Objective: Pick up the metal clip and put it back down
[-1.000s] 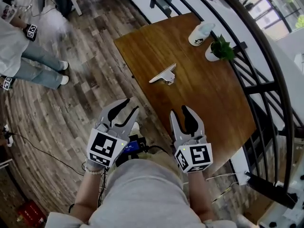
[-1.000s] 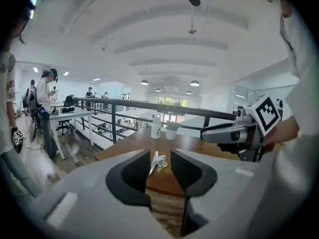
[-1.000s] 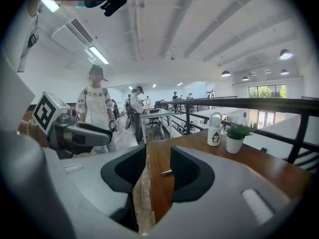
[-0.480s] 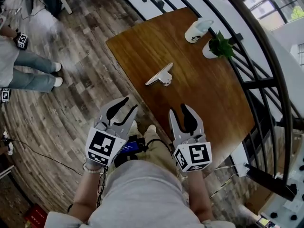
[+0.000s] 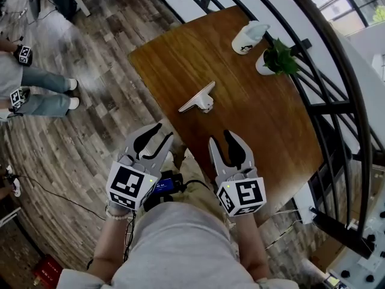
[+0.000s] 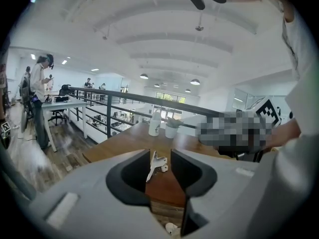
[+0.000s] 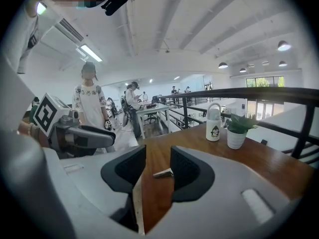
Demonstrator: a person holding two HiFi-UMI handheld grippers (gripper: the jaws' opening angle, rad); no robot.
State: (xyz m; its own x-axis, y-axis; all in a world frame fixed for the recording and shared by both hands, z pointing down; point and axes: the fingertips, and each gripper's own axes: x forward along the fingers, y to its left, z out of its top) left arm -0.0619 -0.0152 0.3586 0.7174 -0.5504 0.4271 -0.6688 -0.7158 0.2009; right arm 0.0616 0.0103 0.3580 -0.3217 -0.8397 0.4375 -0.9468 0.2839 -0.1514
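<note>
The metal clip (image 5: 197, 99) lies on the brown wooden table (image 5: 264, 119), near its middle. It also shows between the jaws in the left gripper view as the clip (image 6: 156, 165) and in the right gripper view as the clip (image 7: 163, 173), still far off. My left gripper (image 5: 156, 136) hovers over the floor just short of the table's near edge, jaws apart and empty. My right gripper (image 5: 227, 142) is over the table's near edge, also open with nothing between its fingers.
A white bottle (image 5: 249, 38) and a small potted plant (image 5: 275, 61) stand at the table's far side beside a black railing (image 5: 337, 71). A person (image 5: 24, 83) stands on the wooden floor at the left. Cables lie on the floor at left.
Both grippers have drawn a little closer to the table; the clip sits nearer to them in the head view. Neither gripper's jaws have changed.
</note>
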